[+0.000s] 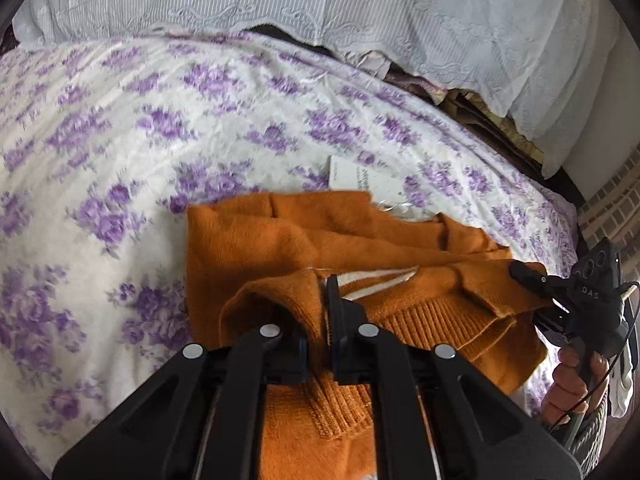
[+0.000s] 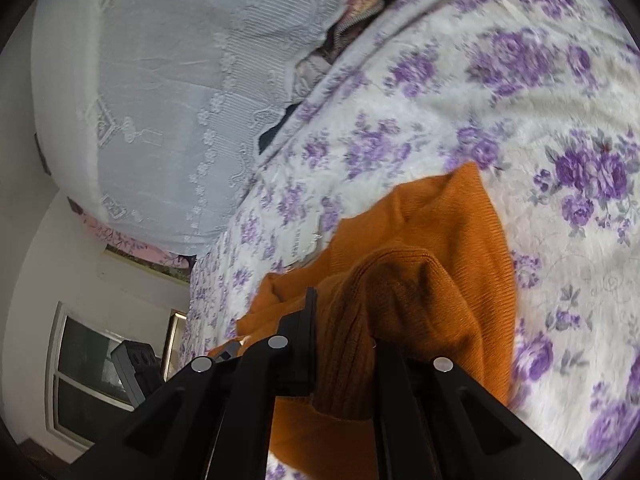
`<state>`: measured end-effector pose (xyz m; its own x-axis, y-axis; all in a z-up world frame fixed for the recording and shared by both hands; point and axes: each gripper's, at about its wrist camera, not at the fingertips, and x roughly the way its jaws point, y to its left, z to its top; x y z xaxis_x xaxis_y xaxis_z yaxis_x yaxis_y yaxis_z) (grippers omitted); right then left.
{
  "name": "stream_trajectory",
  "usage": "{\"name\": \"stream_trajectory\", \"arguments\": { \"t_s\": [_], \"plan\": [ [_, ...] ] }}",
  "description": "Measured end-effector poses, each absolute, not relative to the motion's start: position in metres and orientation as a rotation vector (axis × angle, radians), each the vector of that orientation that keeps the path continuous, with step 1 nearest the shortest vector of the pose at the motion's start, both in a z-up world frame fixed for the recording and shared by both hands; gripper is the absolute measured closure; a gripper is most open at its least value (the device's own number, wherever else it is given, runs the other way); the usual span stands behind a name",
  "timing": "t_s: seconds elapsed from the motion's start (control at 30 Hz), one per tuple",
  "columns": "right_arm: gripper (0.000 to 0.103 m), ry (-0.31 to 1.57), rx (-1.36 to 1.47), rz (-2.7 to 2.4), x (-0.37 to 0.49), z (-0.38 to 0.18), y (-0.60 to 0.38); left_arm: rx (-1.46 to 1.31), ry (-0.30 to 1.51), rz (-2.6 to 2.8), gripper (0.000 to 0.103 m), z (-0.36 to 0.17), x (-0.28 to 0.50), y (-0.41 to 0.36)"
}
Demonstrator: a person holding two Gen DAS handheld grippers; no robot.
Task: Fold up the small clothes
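Note:
An orange knitted sweater [image 1: 304,240] lies partly folded on a bed with a white and purple floral cover [image 1: 120,140]. My left gripper [image 1: 316,312] is shut on the sweater's ribbed hem near its left corner, lifted over the body. My right gripper [image 1: 532,292] shows at the right in the left wrist view, shut on the hem's other end, held by a hand. In the right wrist view the right gripper [image 2: 344,320] pinches the ribbed orange sweater [image 2: 460,248], which drapes over its right finger. A white paper tag [image 1: 360,174] lies by the sweater's far edge.
A pale lace-covered bolster [image 1: 360,8] runs along the bed's far side. Dark folded fabrics [image 1: 480,108] sit between it and the cover. A brick-pattern wall [image 1: 612,208] is at the right. A window [image 2: 88,368] and white wall [image 2: 60,260] show left in the right wrist view.

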<state>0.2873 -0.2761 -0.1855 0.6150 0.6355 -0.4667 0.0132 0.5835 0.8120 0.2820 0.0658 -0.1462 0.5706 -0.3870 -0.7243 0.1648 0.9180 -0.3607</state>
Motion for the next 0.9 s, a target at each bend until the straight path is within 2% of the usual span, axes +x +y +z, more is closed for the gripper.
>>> {"name": "stream_trajectory", "arguments": {
  "t_s": [0.17,0.27,0.3,0.33,0.4,0.43,0.47,0.57,0.63,0.73,0.9],
  "plan": [
    [0.096,0.836,0.868,0.425,0.287,-0.187,-0.276,-0.312,0.892,-0.364,0.093,-0.15,0.283,0.073],
    [0.09,0.82,0.829,0.437,0.281,-0.179,-0.274,-0.316,0.881,-0.369,0.092,-0.147,0.279,0.076],
    [0.085,0.811,0.821,0.442,0.278,-0.176,-0.275,-0.31,0.873,-0.362,0.089,-0.143,0.275,0.079],
    [0.074,0.796,0.81,0.444,0.273,-0.17,-0.277,-0.3,0.861,-0.349,0.087,-0.139,0.273,0.08],
    [0.057,0.763,0.791,0.433,0.262,-0.159,-0.282,-0.289,0.832,-0.331,0.071,-0.131,0.265,0.088],
    [0.055,0.747,0.77,0.419,0.255,-0.153,-0.284,-0.281,0.819,-0.309,0.067,-0.128,0.261,0.092],
    [0.055,0.739,0.749,0.411,0.249,-0.149,-0.285,-0.27,0.811,-0.292,0.063,-0.126,0.259,0.094],
    [0.057,0.721,0.717,0.4,0.23,-0.144,-0.286,-0.228,0.818,-0.275,0.062,-0.126,0.249,0.096],
    [0.074,0.727,0.679,0.418,0.218,-0.142,-0.278,-0.177,0.83,-0.268,0.062,-0.128,0.24,0.093],
    [0.085,0.743,0.564,0.446,0.201,-0.14,-0.256,-0.116,0.827,-0.275,0.062,-0.128,0.225,0.088],
    [0.086,0.791,0.315,0.469,0.184,-0.145,-0.205,-0.105,0.804,-0.388,0.059,-0.122,0.199,0.074]
  ]
}}
